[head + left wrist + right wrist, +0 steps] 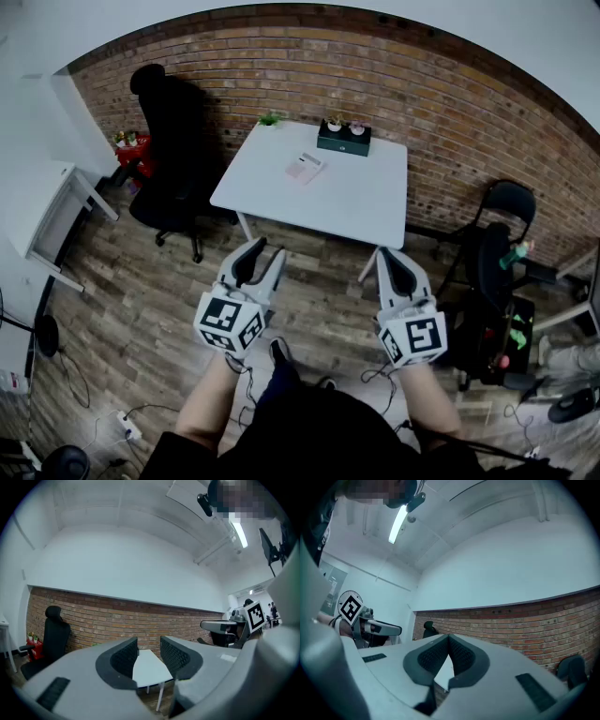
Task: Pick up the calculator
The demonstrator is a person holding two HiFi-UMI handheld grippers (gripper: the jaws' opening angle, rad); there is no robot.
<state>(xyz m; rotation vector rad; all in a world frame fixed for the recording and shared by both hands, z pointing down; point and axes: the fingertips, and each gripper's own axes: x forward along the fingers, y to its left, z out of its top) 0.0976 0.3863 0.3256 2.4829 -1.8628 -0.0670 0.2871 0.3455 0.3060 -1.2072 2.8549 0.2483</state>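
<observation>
The calculator (305, 168) lies flat on the white counter (375, 202), towards its far left part, well apart from both grippers; behind it, at the counter's far edge by the brick wall (441, 103), stands a dark green box (344, 141) with small pots on top. The left gripper (265, 251) is held level out over the wooden floor (141, 309), short of the counter's near edge; its fingers stand apart with nothing between them, only the distant counter showing through the gap. The right gripper (392, 255) is level beside it, also short of the counter; its fingers are pressed together at the tips and hold nothing. A black office chair (173, 159) stands left of the counter; another dark chair (502, 244) stands to the right.
</observation>
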